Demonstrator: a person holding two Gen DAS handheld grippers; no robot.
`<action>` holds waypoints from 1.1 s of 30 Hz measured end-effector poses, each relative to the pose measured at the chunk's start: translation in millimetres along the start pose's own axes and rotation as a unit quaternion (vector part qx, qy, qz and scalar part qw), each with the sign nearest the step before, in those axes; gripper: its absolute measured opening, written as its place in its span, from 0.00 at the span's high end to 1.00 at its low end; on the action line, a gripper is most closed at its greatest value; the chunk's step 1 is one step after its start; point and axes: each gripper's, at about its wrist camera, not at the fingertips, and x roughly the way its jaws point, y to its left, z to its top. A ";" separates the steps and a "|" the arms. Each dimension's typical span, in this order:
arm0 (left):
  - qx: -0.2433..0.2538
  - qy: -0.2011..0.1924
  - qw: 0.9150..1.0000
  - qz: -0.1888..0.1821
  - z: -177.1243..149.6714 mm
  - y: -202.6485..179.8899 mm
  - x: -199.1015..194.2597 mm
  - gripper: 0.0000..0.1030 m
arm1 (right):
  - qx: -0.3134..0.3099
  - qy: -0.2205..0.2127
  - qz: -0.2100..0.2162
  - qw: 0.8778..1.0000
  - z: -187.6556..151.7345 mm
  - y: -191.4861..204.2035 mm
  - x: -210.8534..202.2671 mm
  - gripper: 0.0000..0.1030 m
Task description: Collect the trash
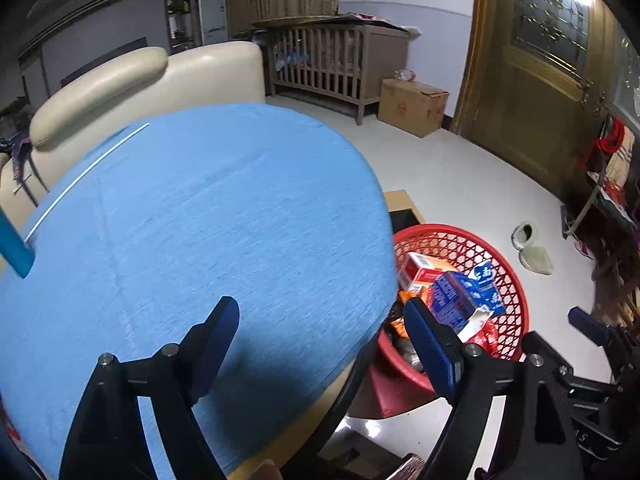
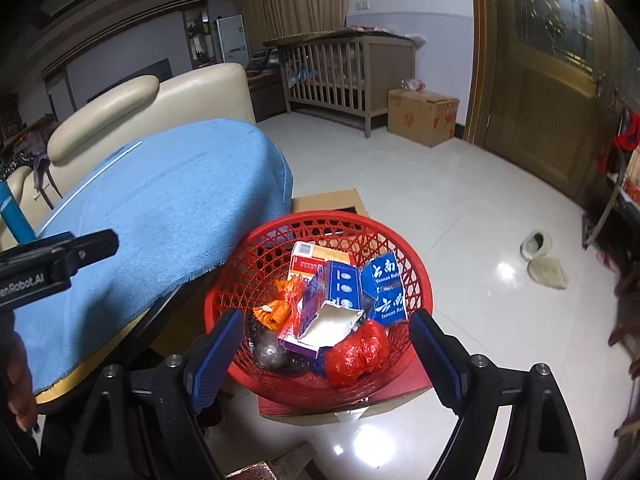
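Observation:
A red mesh basket point(image 2: 256, 252) stands on a box on the floor beside the table. It holds a blue carton point(image 2: 346, 284), a red-and-white box point(image 2: 316, 258), a red crumpled bag point(image 2: 358, 350), orange wrapping point(image 2: 274, 312) and a dark foil ball point(image 2: 270, 354). My right gripper point(image 2: 326, 350) hovers open above the basket's near side, nothing between its blue pads. My left gripper point(image 1: 320, 344) is open over the right edge of the blue-clothed table point(image 1: 180, 216), empty. The basket point(image 1: 512, 280) shows past its right finger, and the blue carton point(image 1: 460, 296) is visible there.
A blue cylinder point(image 1: 14, 246) stands at the table's far left edge. A cream sofa point(image 1: 140, 80) lies behind the table. On the white floor are a cardboard box point(image 2: 424, 116), a wooden crib point(image 2: 344, 68) and slippers point(image 2: 544, 262). A wooden door point(image 2: 560, 100) is at right.

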 end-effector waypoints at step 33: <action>-0.002 -0.017 1.000 0.020 -15.3 8.4 -13.5 0.18 | 0.002 -0.006 -0.009 1.000 3.8 7.2 -6.3 0.14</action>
